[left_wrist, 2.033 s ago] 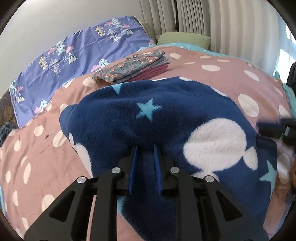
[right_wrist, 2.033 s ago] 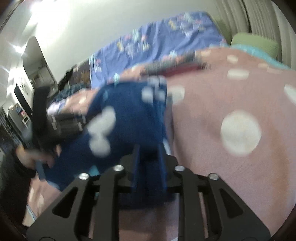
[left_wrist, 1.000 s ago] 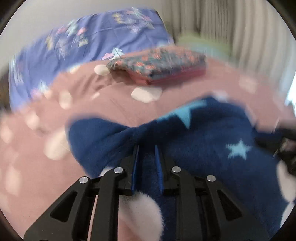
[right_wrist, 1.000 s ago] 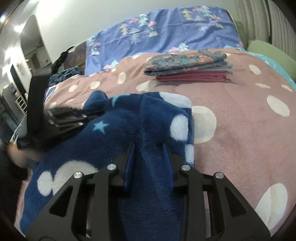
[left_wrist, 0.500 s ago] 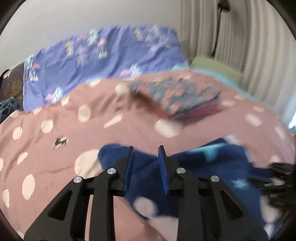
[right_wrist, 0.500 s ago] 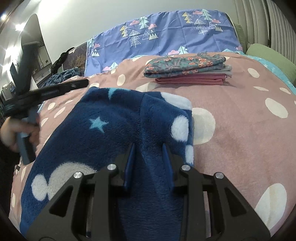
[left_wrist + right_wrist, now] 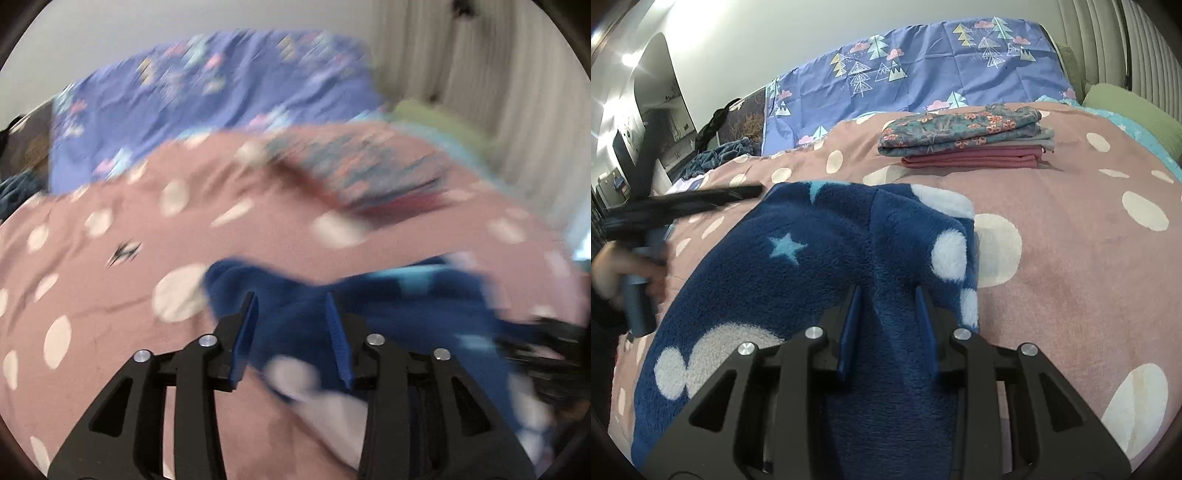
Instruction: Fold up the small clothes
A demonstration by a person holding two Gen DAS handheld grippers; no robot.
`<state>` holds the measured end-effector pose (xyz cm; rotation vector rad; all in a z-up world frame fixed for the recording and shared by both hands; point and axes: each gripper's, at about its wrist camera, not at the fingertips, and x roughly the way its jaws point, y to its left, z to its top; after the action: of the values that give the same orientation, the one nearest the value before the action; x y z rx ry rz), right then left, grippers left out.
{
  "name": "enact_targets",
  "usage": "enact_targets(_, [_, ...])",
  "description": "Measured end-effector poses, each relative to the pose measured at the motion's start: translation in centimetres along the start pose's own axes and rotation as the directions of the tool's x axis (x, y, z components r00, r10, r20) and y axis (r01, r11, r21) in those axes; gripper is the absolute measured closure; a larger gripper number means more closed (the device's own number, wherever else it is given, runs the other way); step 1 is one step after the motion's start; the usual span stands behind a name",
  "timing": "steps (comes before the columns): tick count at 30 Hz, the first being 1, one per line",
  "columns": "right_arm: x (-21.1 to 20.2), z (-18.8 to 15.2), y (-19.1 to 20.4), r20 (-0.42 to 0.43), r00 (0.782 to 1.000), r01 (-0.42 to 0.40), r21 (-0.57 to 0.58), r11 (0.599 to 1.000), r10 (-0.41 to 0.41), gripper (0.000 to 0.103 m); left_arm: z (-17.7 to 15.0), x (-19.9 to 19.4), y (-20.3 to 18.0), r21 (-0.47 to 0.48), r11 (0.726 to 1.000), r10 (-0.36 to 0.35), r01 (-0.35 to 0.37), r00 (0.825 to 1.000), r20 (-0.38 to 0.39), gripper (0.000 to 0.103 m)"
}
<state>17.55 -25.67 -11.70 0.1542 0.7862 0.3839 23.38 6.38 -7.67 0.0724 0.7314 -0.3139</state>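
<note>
A navy fleece garment (image 7: 798,266) with stars and white spots lies folded over on the pink spotted bedspread (image 7: 1071,236). My right gripper (image 7: 888,295) is open, its blue fingers (image 7: 851,321) resting over a ridge of the fleece without pinching it. My left gripper (image 7: 291,299) is open and empty, hovering above the garment's near corner (image 7: 295,306); this view is motion-blurred. It also shows as a blurred black shape in the right wrist view (image 7: 683,206) at the left, held by a hand.
A stack of folded clothes (image 7: 967,140), floral on top and maroon below, sits at the far side of the bed. A purple tree-print sheet (image 7: 905,74) covers the headboard. A green pillow (image 7: 1134,110) lies far right. Curtains hang behind.
My left gripper let go of the fleece, opened wider and pulled back to the left. My right gripper opened over the fleece and stayed in place. The garment now lies folded.
</note>
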Motion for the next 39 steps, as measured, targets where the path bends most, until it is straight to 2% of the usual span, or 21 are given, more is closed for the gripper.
enact_targets(2, [0.0,0.0,-0.1,0.0,1.0,-0.012,0.009,1.0,0.012,0.072,-0.9,-2.9,-1.8,0.064,0.996,-0.069,0.067,0.997,0.024,0.051])
enact_targets(4, [0.0,0.0,-0.2,0.002,1.0,-0.01,0.008,1.0,0.01,0.072,-3.2,-4.4,-4.4,0.166,0.979,-0.116,0.117,0.993,-0.018,0.042])
enact_targets(5, [0.0,0.0,-0.2,0.002,1.0,-0.009,0.008,1.0,0.009,0.072,-5.2,-3.8,-5.8,0.221,0.968,-0.104,0.119,0.992,-0.077,0.042])
enact_targets(6, [0.0,0.0,-0.2,0.003,1.0,-0.006,0.005,1.0,0.006,0.072,-6.9,-2.8,-6.5,0.251,0.965,-0.049,0.076,0.993,-0.11,0.041])
enact_targets(7, [0.0,0.0,-0.1,0.002,1.0,-0.007,0.0,1.0,0.007,0.072,-8.0,-2.3,-6.7,0.247,0.968,-0.031,0.054,0.995,-0.098,0.041])
enact_targets(9, [0.0,0.0,0.2,0.002,1.0,0.007,-0.018,1.0,-0.007,0.072,-9.3,-2.0,-6.1,0.171,0.983,-0.048,0.059,0.996,-0.071,0.042])
enact_targets(14, [0.0,-0.1,0.7,0.006,1.0,0.025,-0.046,0.999,-0.025,0.072,-9.1,-3.1,-6.5,0.162,0.987,-0.006,0.019,0.996,-0.086,0.043])
enact_targets(15, [0.0,-0.1,0.7,0.007,1.0,0.024,-0.043,0.999,-0.024,0.072,-8.6,-3.9,-6.6,0.142,0.99,-0.011,0.025,0.996,-0.093,0.048])
enact_targets(16, [-0.1,-0.1,0.7,0.009,1.0,0.021,-0.037,0.999,-0.021,0.072,-8.2,-5.1,-6.8,0.123,0.992,-0.033,0.043,0.996,-0.082,0.053])
enact_targets(17, [-0.1,-0.1,0.5,0.009,1.0,0.017,-0.029,0.999,-0.017,0.072,-8.0,-6.0,-7.3,0.118,0.991,-0.06,0.068,0.996,-0.064,0.053])
enact_targets(19, [0.0,-0.1,0.1,0.008,1.0,-0.003,-0.006,1.0,0.003,0.072,-8.4,-8.7,-9.0,0.167,0.971,-0.172,0.172,0.985,-0.013,0.053])
enact_targets(20, [0.0,-0.1,0.0,0.008,1.0,-0.007,-0.002,1.0,0.007,0.072,-9.0,-8.8,-9.8,0.21,0.96,-0.183,0.186,0.983,-0.033,0.053])
enact_targets(21, [0.0,-0.1,0.1,0.008,1.0,-0.005,-0.003,1.0,0.005,0.072,-10.3,-7.6,-10.6,0.255,0.951,-0.153,0.173,0.983,-0.099,0.052])
enact_targets(22, [0.0,-0.2,0.3,0.008,1.0,-0.007,-0.011,1.0,0.007,0.072,-12.3,-5.9,-10.9,0.299,0.943,-0.113,0.145,0.986,-0.122,0.051])
enact_targets(23, [0.0,-0.2,0.5,0.011,1.0,0.0,-0.032,0.999,0.001,0.072,-13.5,-5.4,-10.6,0.297,0.943,-0.127,0.148,0.988,-0.088,0.05])
enact_targets(25, [-0.2,-0.3,1.0,0.022,0.999,0.03,-0.059,0.998,-0.029,0.072,-13.2,-5.4,-9.6,0.221,0.957,-0.168,0.187,0.981,-0.098,0.051])
enact_targets(29, [-1.0,-0.3,1.6,0.027,0.997,0.075,-0.079,0.994,-0.073,0.071,-12.9,-5.9,-10.8,0.279,0.951,-0.105,0.135,0.987,-0.122,0.051])
enact_targets(32, [-3.5,-1.0,1.5,0.047,0.996,0.078,-0.021,0.997,-0.077,0.068,-13.3,-6.1,-10.8,0.276,0.955,-0.085,0.113,0.99,-0.112,0.051])
enact_targets(37, [-9.1,-4.1,2.0,0.097,0.995,-0.018,-0.004,1.0,0.018,0.064,-13.1,-6.2,-10.6,0.257,0.96,-0.084,0.111,0.99,-0.113,0.051])
enact_targets(38, [-10.0,-4.8,2.1,0.101,0.994,-0.035,-0.011,0.999,0.035,0.061,-13.1,-6.2,-10.6,0.252,0.962,-0.084,0.11,0.99,-0.111,0.051])
enact_targets(39, [-10.7,-5.7,2.2,0.093,0.995,-0.042,-0.012,0.999,0.043,0.052,-13.2,-6.2,-10.6,0.251,0.962,-0.081,0.106,0.991,-0.106,0.051])
